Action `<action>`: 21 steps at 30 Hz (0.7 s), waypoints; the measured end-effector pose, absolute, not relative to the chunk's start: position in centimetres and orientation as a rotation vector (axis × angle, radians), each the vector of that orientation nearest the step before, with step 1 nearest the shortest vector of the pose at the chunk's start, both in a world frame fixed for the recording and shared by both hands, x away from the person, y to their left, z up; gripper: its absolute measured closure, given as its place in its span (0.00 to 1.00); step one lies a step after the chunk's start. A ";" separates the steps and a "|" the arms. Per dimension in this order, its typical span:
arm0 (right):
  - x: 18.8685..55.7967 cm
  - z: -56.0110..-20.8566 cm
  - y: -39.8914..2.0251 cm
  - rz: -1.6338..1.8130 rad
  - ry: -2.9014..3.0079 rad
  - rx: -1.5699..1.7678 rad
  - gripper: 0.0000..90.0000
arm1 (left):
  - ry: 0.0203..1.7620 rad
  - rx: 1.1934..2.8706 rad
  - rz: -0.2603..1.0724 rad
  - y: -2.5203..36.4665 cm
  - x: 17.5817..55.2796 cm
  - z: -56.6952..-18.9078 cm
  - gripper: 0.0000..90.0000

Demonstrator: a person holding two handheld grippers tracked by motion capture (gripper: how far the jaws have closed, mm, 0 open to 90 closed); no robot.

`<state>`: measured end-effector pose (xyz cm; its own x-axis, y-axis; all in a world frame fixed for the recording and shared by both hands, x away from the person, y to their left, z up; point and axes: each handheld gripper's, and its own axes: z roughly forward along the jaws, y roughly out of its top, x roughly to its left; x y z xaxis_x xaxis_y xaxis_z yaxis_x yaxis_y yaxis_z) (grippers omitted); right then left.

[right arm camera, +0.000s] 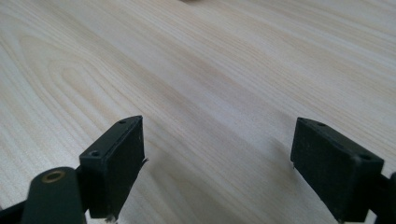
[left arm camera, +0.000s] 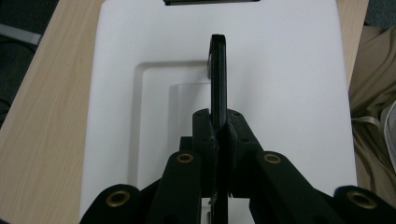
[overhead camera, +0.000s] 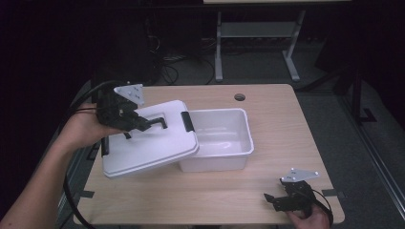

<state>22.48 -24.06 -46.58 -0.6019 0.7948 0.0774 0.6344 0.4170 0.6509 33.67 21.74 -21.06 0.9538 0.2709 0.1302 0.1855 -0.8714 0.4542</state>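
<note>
A white plastic box (overhead camera: 241, 138) stands open in the middle of the table. Its white lid (overhead camera: 153, 148) is lifted off to the left and tilted, its right edge lying over the box's left rim. My left gripper (overhead camera: 143, 123) is shut on the lid's black handle (left arm camera: 218, 79), which stands upright between the jaws. A black latch (overhead camera: 186, 120) shows at the lid's far edge. My right gripper (overhead camera: 273, 199) rests near the table's front right edge, its jaws wide open over bare wood (right arm camera: 196, 93) with nothing between them.
A round cable hole (overhead camera: 239, 97) sits at the table's back edge. Behind the table are metal desk legs (overhead camera: 218, 47) and cables on the floor. Cloth (left arm camera: 371, 116) shows beside the table in the left gripper view.
</note>
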 end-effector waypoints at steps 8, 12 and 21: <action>22.4 -46.5 -24.2 0.961 2.425 1.256 0.19 | 0.284 2.647 0.243 19.3 34.6 -21.2 0.93; 22.5 -46.5 -24.1 0.968 2.426 1.256 0.19 | 0.259 2.648 0.224 17.6 35.3 -21.4 0.93; 22.5 -46.4 -24.3 0.982 2.417 1.251 0.19 | 0.224 2.636 0.204 15.5 36.6 -22.0 0.93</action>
<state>22.51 -24.26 -46.41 -0.6009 0.7949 0.0838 0.6281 0.4048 0.6645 36.61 15.49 -22.02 0.9755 0.1937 0.1043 0.1215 -0.8696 0.4785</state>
